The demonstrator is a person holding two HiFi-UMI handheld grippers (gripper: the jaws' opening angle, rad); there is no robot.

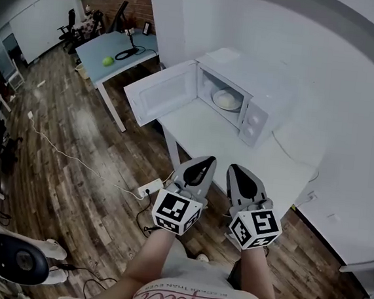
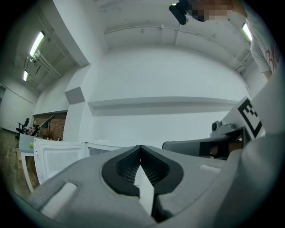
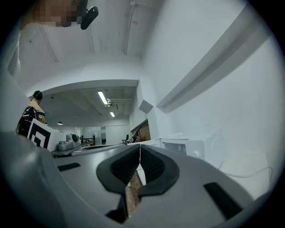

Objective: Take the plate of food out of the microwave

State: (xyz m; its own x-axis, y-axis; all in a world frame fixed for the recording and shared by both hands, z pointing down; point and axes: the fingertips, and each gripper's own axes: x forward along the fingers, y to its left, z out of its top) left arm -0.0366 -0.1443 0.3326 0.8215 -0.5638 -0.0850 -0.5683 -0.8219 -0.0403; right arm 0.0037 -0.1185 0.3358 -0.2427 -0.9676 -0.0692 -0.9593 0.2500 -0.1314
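While the left gripper (image 1: 205, 160) and right gripper (image 1: 236, 167) hover with jaws pressed together and empty over the worktop (image 1: 208, 138), the plate of food (image 1: 226, 99) sits inside the open-doored microwave (image 1: 263, 80); reaching in, grasping and withdrawing it are apparently all left to do.

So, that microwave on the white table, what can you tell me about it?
The microwave is a white box, metal by its look, upright on a white table beside a white wall. Its windowed door is swung wide open. Inside, a plate of food lies flat. Two round knobs sit to the right of the opening. Outside, only the table is seen touching it.
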